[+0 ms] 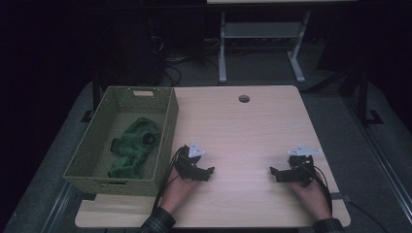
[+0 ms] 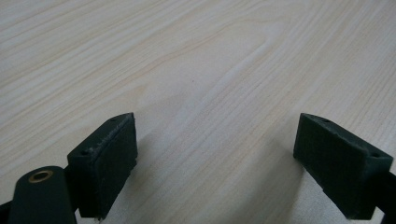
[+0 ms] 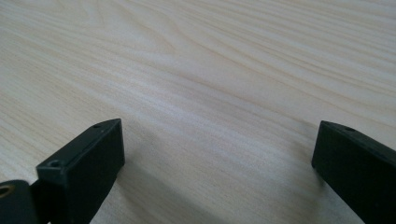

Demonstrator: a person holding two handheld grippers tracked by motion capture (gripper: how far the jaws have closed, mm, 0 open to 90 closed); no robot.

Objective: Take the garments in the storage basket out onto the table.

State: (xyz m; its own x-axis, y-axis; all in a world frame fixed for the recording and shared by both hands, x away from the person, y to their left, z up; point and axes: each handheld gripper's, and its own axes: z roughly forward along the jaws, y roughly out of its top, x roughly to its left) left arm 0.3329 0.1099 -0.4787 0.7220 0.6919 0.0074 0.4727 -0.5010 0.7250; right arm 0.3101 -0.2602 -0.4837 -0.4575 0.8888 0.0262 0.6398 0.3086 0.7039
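Cloth [image 1: 134,145], green and crumpled, lies inside the woven basket [image 1: 167,127] at the worktop's [image 1: 243,131] left; looks soft, light, limp, so pinch a raised fold on top. Left gripper [image 1: 210,171] beside the basket and right gripper [image 1: 273,171] both rest empty, fingers wide.

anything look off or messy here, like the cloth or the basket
Nothing stands out. The green cloth lies crumpled inside the basket, which sits square at the table's left edge, undamaged. Both tongs, left and right, are open over bare wood, holding nothing.
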